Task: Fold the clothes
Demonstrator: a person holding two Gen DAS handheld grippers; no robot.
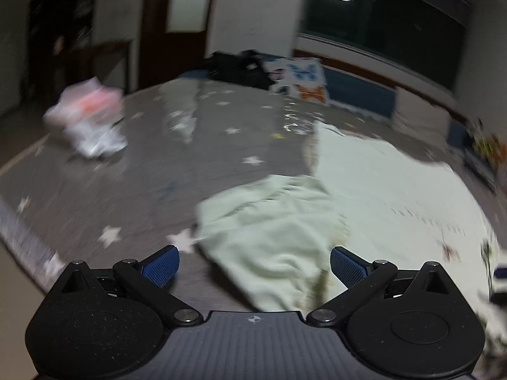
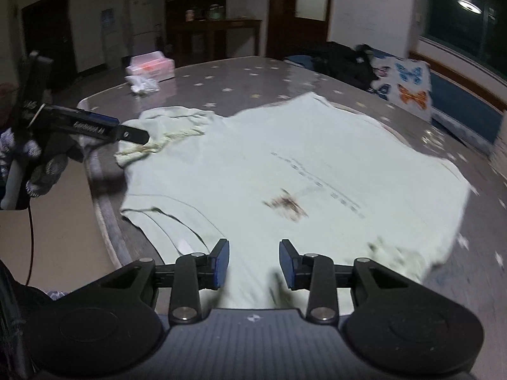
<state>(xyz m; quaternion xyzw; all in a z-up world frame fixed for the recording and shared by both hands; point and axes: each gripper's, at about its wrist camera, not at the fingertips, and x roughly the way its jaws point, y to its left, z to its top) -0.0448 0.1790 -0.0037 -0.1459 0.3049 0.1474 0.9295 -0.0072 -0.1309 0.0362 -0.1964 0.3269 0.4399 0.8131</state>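
A pale green T-shirt (image 2: 285,164) lies spread flat on the grey star-patterned table (image 2: 240,72), with a small print near its middle. Its left sleeve (image 2: 164,126) is bunched up at the table's left edge. My right gripper (image 2: 253,264) hangs over the shirt's near hem, jaws apart, no cloth pinched between the blue pads. In the left wrist view, which is blurred, my left gripper (image 1: 253,266) stands wide open just before the crumpled sleeve (image 1: 269,231), with nothing in it. The right wrist view shows the left gripper (image 2: 136,134) held by a gloved hand (image 2: 31,164), its tip beside the sleeve.
A pink-and-white box (image 2: 152,68) and a plastic bag (image 2: 142,85) sit at the far left of the table. Dark clothes (image 2: 342,60) and a butterfly-print cloth (image 2: 408,85) lie at the far right. The table's rounded edge (image 2: 104,209) drops off to the floor at left.
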